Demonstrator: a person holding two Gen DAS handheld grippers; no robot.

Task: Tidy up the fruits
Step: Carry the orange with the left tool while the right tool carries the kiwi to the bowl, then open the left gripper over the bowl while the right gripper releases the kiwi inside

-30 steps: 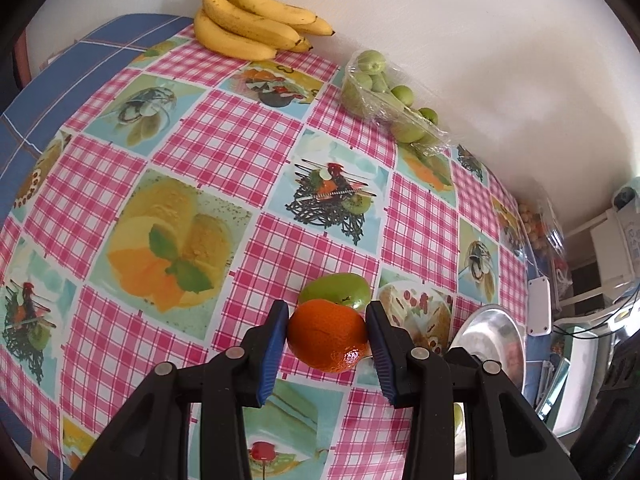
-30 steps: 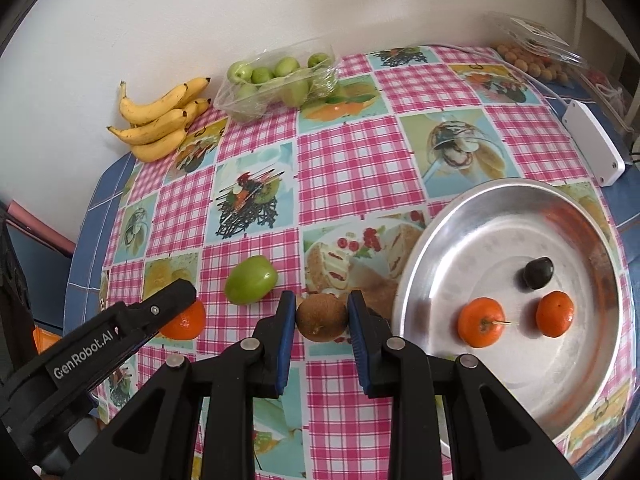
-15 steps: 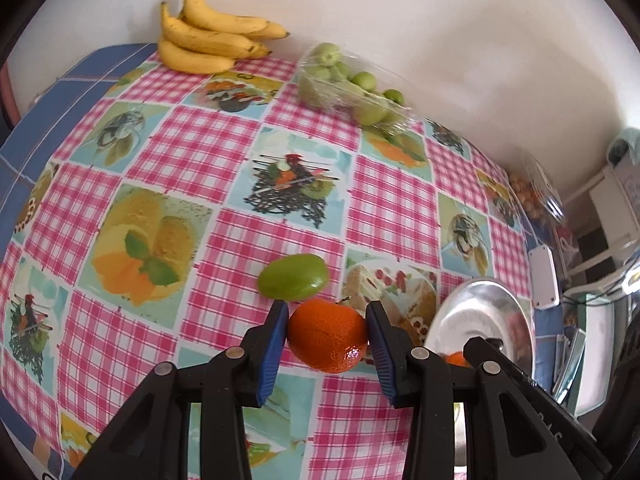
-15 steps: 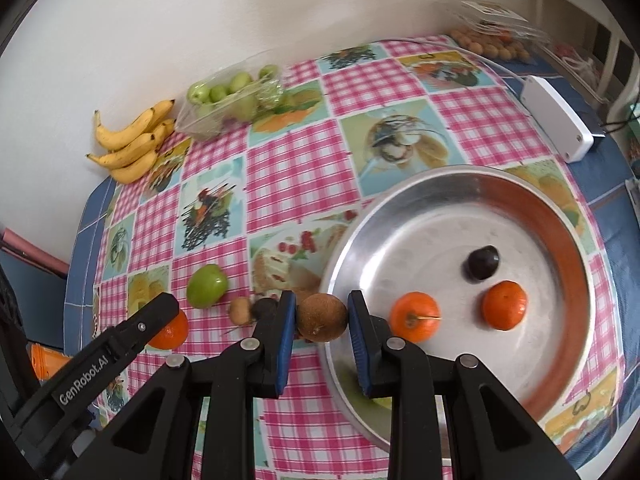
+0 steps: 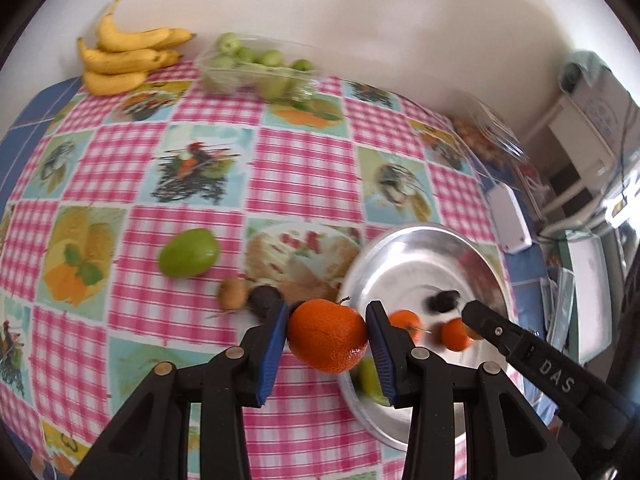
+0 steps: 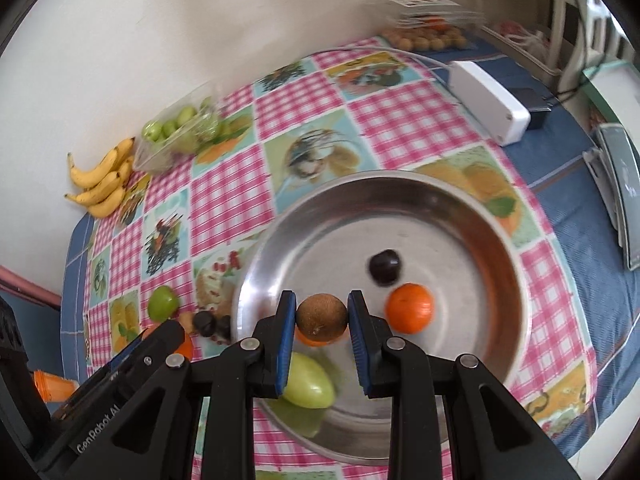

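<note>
My left gripper (image 5: 327, 334) is shut on an orange (image 5: 328, 336), held above the cloth just left of the steel bowl (image 5: 404, 248). My right gripper (image 6: 322, 314) is shut on a brown kiwi (image 6: 321, 317) over the near part of the steel bowl (image 6: 496, 280). Inside the bowl lie an orange (image 6: 410, 307), a dark plum (image 6: 383, 266) and a green fruit (image 6: 310, 386); a second orange shows partly under the kiwi. On the cloth left of the bowl sit a green fruit (image 5: 188, 253), a small kiwi (image 5: 232, 293) and a dark fruit (image 5: 262, 298).
Bananas (image 5: 124, 60) and a clear tub of green fruit (image 5: 256, 72) stand by the back wall. A white box (image 6: 490, 100) with a cable and a pack of small brown fruit (image 6: 424, 40) sit at the back right. Blue table edge runs right of the bowl.
Both grippers have travelled right with their fruit: the kiwi went from beside the bowl's rim to over its inside, and the orange drew close to the rim. Both views have rolled.
</note>
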